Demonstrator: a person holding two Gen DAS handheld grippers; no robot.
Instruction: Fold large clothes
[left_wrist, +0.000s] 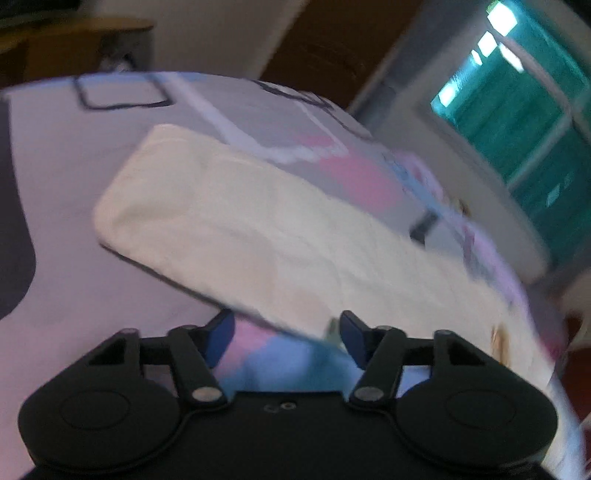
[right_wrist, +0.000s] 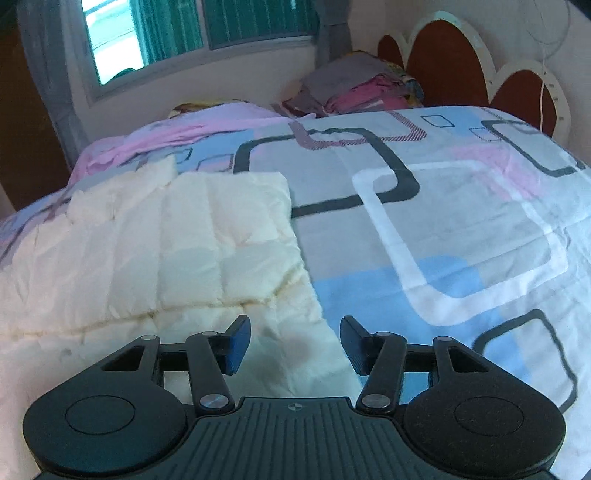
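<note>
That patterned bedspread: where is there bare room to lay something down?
Right of the cream quilted garment, the patterned bedspread lies bare up to the brown scalloped headboard. In the left view a pale strip is free beside the garment. Crowded: the pile of folded clothes near the headboard.

Soft daylight from the window (right_wrist: 166, 33); left view motion-blurred, right sharper, edges fisheye-bent.

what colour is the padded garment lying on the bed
Cream, an off-white with quilted stitching. The padded garment shows best in the right wrist view.
</note>
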